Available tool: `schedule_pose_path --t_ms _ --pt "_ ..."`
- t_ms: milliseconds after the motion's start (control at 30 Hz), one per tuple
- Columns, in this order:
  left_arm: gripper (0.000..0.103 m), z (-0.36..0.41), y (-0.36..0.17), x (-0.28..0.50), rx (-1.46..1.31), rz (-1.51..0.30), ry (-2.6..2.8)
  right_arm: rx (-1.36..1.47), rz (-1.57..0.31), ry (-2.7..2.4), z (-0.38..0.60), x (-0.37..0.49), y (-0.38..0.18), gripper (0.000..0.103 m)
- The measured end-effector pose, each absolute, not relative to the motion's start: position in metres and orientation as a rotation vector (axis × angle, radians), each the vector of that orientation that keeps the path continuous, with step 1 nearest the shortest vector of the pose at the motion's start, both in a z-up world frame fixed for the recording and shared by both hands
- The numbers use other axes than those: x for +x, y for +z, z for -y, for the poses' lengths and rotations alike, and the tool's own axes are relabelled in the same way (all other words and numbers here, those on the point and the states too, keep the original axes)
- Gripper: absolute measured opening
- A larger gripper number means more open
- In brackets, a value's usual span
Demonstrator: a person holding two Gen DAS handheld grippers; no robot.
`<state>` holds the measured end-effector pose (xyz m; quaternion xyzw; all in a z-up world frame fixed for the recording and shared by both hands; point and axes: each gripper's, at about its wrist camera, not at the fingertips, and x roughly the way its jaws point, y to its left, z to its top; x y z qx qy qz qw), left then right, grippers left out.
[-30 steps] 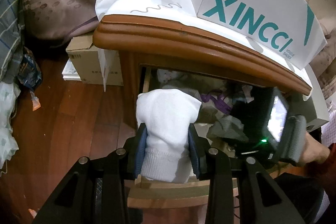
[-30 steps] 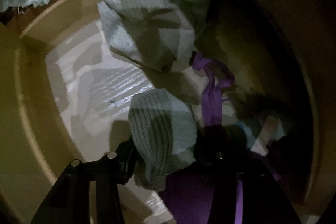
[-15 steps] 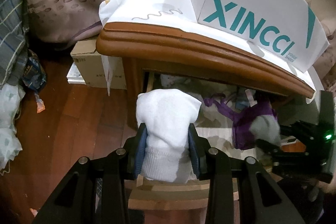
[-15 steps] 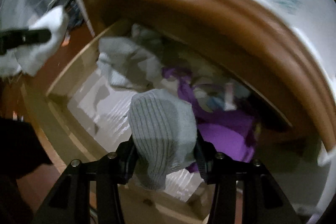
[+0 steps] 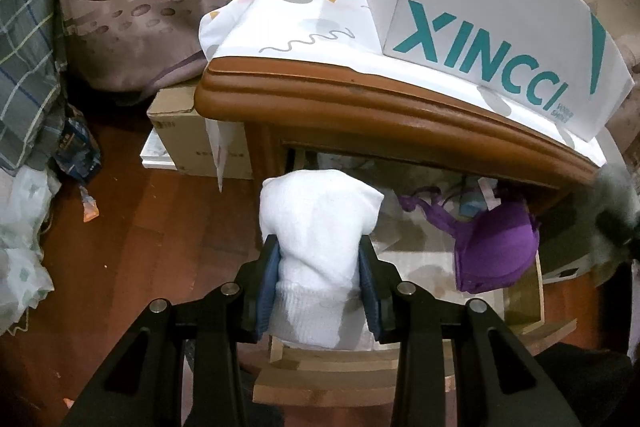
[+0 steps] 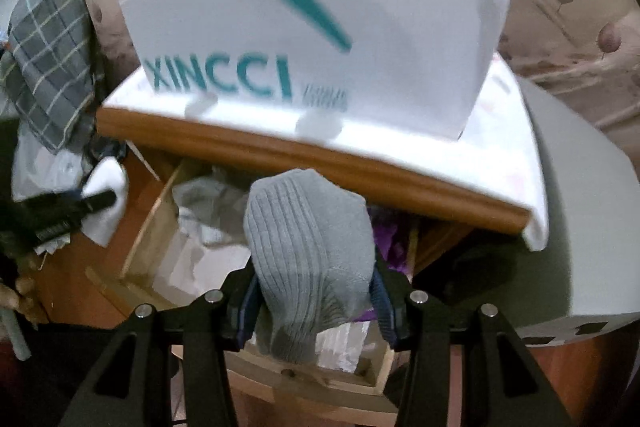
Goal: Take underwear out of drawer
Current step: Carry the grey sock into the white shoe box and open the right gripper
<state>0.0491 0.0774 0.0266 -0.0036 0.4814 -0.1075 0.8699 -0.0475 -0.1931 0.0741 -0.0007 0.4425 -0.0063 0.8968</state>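
Observation:
My left gripper (image 5: 318, 267) is shut on a white folded sock-like garment (image 5: 318, 227), held above the front of the open wooden drawer (image 5: 332, 359). My right gripper (image 6: 314, 303) is shut on a grey ribbed garment (image 6: 308, 251), raised above the drawer (image 6: 148, 227) in front of the nightstand edge. A purple bra (image 5: 496, 247) hangs over the drawer's right side, beside the blurred grey garment (image 5: 616, 215). I cannot tell whether the bra is caught on it. More pale clothes (image 6: 208, 203) lie in the drawer. The left gripper (image 6: 80, 205) shows at the left of the right wrist view.
A white XINCCI box (image 5: 480, 19) stands on the patterned cloth over the wooden nightstand (image 5: 360, 107). A cardboard box (image 5: 180, 135), plastic bags (image 5: 20, 227) and a plaid cloth (image 5: 24, 87) crowd the floor to the left. A grey case (image 6: 580, 227) sits to the right.
My right gripper has risen out of the dark drawer with the grey garment and rolled upright. The purple bra has come up to the drawer's right side. The left gripper has stayed put.

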Motion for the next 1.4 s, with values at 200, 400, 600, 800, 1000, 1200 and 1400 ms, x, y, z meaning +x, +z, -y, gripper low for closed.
schedule_pose_path --t_ms 200,400,600,800,1000,1200,1400 --pt "0.033 -0.075 0.026 0.049 0.004 -1.005 -0.231 0.019 -0.837 -0.044 0.207 -0.053 0.128 0.048" --pt "0.033 -0.074 0.027 0.049 0.006 -1.003 -0.231 0.026 -0.751 -0.076 0.218 -0.042 0.178 0.048" --pt "0.034 -0.072 0.023 0.050 0.013 -1.009 -0.230 0.020 -0.677 -0.118 0.232 -0.012 0.228 0.048" --pt "0.034 -0.073 0.025 0.050 0.011 -1.006 -0.227 -0.018 -0.685 -0.164 0.238 0.034 0.242 0.048" --pt "0.034 -0.075 0.025 0.050 0.014 -1.004 -0.225 -0.059 -0.743 -0.208 0.241 0.070 0.227 0.048" --pt "0.034 -0.075 0.025 0.051 0.015 -1.005 -0.226 -0.089 -0.802 -0.215 0.238 0.087 0.201 0.048" --pt "0.034 -0.073 0.025 0.050 0.023 -1.007 -0.232 -0.110 -0.837 -0.220 0.231 0.095 0.183 0.049"
